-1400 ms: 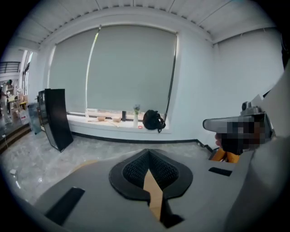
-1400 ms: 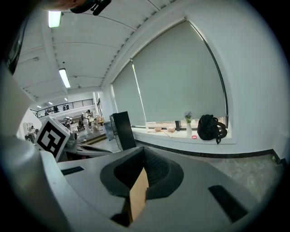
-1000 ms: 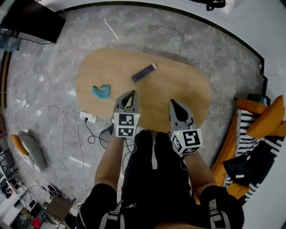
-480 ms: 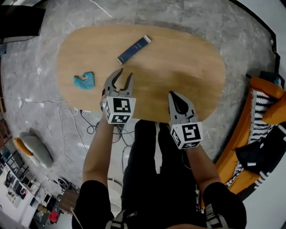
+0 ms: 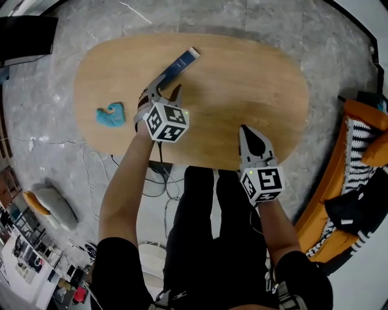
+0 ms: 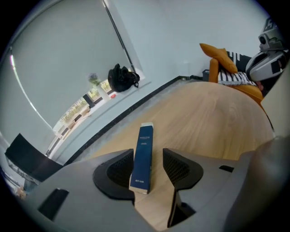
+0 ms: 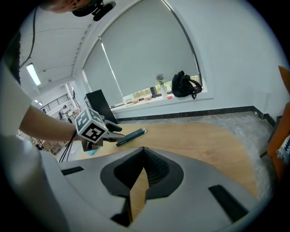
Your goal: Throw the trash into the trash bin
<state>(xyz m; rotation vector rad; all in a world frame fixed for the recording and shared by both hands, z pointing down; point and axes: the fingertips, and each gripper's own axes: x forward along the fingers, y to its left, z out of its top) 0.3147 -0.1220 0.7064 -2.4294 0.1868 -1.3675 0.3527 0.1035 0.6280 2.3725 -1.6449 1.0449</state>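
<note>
Head view, steeply down: grey veined stone floor (image 5: 242,18) all round. On it, oval light-wood table (image 5: 242,79). Off the table's right end, orange sofa with black-and-white striped cushions (image 5: 357,115). At the table's near edge, seen from above: person in dark clothes, forearms bare, one gripper per hand.

Left gripper (image 5: 165,91) over the table's far-left part, tilted down at the long dark-blue cardboard box (image 5: 179,64). Jaws opening, standing apart on either side of the box's near end. Box flat on the wood, closer to the jaw at the left of the left gripper view (image 6: 142,156). Contact with that pad possibly grazing, hard to judge; no squeeze evident.

Right gripper (image 5: 250,134) above the table's near edge, well apart from the box. Jaws closed tip to tip in the right gripper view, nothing between them.

Crumpled teal scrap (image 5: 110,115) on the table's left end, near the left gripper, apart from both grippers.
</note>
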